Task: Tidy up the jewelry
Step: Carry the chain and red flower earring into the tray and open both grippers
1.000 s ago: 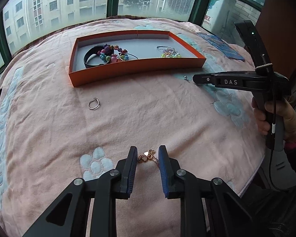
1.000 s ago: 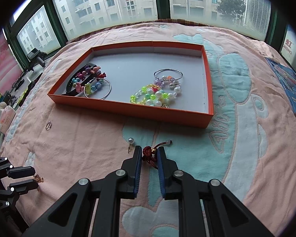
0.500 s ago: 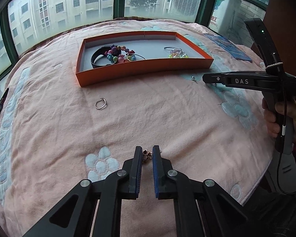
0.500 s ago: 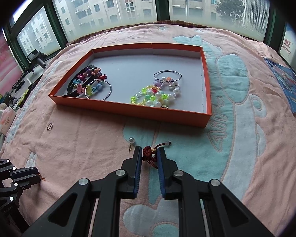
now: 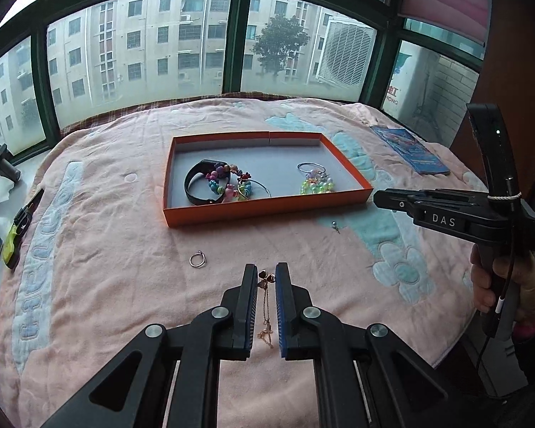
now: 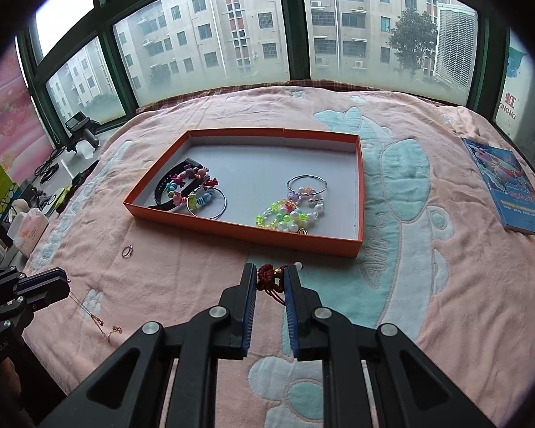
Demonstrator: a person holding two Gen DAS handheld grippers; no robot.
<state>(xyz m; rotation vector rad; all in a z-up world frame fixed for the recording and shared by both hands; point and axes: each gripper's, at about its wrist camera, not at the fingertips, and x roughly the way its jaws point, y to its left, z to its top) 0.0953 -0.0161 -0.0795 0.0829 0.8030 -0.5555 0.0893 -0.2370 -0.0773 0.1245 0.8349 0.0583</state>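
left tongs (image 5: pixel 266 278): clamped, raised | right tongs (image 6: pixel 271 278): clamped, raised

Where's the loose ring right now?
The ring lies on the pink blanket, in front of the orange tray near its left corner, left of the left gripper.

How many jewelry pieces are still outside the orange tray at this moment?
4: a rose-gold chain necklace in the left gripper, a red knotted cord charm in the right gripper, a silver ring and a pearl stud earring on the pink blanket.
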